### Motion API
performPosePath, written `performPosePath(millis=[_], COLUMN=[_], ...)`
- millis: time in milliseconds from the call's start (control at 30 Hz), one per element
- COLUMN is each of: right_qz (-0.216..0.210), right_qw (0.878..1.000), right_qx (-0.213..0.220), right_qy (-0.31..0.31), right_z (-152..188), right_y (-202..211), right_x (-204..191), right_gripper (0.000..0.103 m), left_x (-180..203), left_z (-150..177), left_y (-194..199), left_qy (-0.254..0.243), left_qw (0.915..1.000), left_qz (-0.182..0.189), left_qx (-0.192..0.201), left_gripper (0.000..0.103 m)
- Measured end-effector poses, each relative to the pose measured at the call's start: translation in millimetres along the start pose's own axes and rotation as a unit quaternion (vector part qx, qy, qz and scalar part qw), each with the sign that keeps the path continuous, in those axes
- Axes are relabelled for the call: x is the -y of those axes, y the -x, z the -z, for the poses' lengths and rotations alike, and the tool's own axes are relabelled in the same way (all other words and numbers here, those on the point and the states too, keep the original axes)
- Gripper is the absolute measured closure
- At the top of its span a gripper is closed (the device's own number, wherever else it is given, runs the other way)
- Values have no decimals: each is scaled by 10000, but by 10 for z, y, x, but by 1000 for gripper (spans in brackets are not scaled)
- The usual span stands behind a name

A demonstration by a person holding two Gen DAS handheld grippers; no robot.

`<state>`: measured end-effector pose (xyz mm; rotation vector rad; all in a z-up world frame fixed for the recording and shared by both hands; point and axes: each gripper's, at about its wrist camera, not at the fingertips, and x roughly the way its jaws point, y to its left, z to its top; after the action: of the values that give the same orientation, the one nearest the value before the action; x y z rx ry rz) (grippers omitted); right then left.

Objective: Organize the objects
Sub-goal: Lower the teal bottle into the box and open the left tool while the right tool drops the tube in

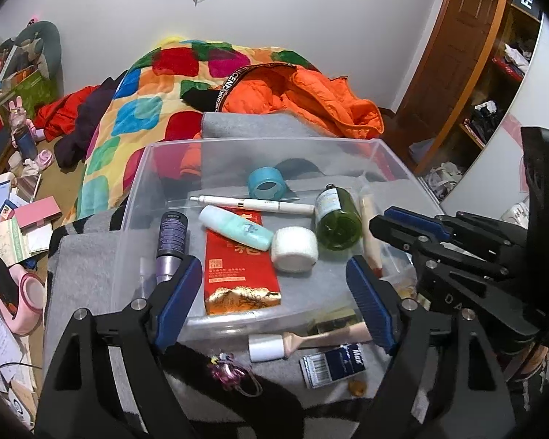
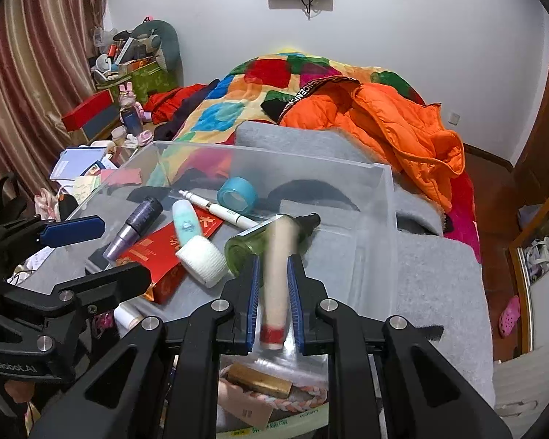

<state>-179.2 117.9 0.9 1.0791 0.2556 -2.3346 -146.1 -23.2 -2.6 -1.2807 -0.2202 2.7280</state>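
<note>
A clear plastic bin [image 1: 395, 153] [image 2: 380, 197] sits on a grey blanket on the bed. In it lie a red packet [image 1: 238, 274], a green bottle [image 1: 338, 219], a white gauze roll [image 1: 294, 248], a mint bottle [image 1: 236, 226], a white pen [image 1: 260, 203], a blue tape roll [image 1: 267, 183] and a purple tube [image 1: 170, 245]. My right gripper [image 2: 276, 281] is shut on a beige tube [image 2: 280, 274] with a red end, over the bin's near right part; the tube is motion-blurred. My left gripper [image 1: 274, 292] is open and empty over the bin's near edge.
In front of the bin lie a beige brush with white cap [image 1: 303, 342], a blue staple box [image 1: 333, 364], a pink hair tie [image 1: 227, 369], a gold bar-shaped item [image 2: 260, 380] and a braided band [image 2: 303, 400]. An orange jacket [image 1: 311, 102] and colourful quilt [image 1: 139, 117] lie beyond. Clutter covers the floor at left.
</note>
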Motion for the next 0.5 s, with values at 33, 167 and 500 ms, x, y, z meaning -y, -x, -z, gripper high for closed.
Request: performPosePath(millis=[33, 167, 500], right_qz=[-30, -129, -272], right_qw=[10000, 9999, 9985], right_qx=[0, 63, 473], right_qy=[-9, -50, -40], right_z=[1, 32, 161], right_y=[14, 130, 590], right_x=[5, 16, 45], right_gripper=[88, 76, 56], left_x=[10, 59, 175], left_z=[5, 8, 137], left_y=[31, 139, 519], left_qy=[-8, -95, -314], left_qw=[10000, 9998, 9982], left_qz=[13, -56, -176], left_qx=[22, 134, 481], left_gripper=[21, 20, 12])
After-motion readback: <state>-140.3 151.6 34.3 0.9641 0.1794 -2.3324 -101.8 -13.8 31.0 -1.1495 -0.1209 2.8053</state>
